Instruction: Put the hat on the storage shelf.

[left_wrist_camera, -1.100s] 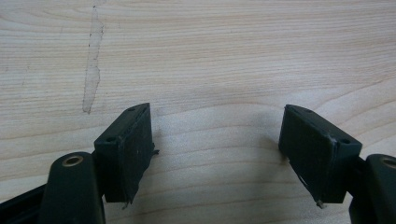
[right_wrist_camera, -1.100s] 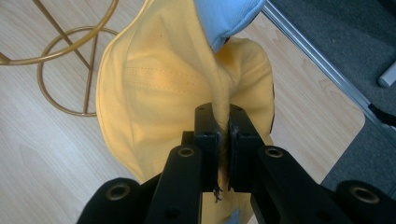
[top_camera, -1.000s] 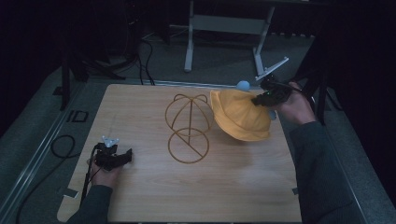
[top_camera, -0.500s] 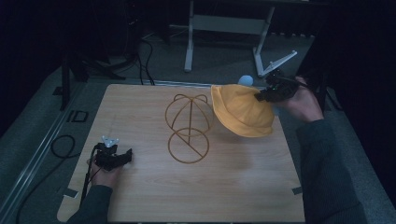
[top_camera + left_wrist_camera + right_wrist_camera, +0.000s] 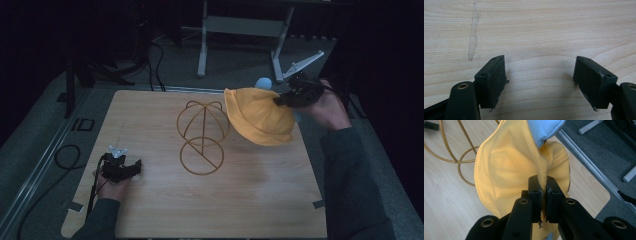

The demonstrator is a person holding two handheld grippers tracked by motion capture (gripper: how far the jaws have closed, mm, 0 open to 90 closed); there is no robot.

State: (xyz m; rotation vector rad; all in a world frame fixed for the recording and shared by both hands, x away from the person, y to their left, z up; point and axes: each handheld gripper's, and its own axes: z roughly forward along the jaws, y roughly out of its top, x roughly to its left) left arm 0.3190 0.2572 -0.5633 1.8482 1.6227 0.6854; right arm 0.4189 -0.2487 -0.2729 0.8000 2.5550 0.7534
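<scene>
Grey stand legs [image 5: 239, 26] — floor cable [image 5: 62, 157]

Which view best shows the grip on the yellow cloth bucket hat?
Right gripper view: the right gripper is shut on a fold of the yellow cloth bucket hat. High view shows the hat whole, grip tiny. Left gripper view: bare wooden table.

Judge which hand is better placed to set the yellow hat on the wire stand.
Right. Its tongs are shut on the yellow hat beside the wire stand; the left tongs sit open on the table.

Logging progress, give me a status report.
Right claw shut on hat, held above table. Left claw open, empty, at table. Wire stand beside hat, nothing between.
</scene>
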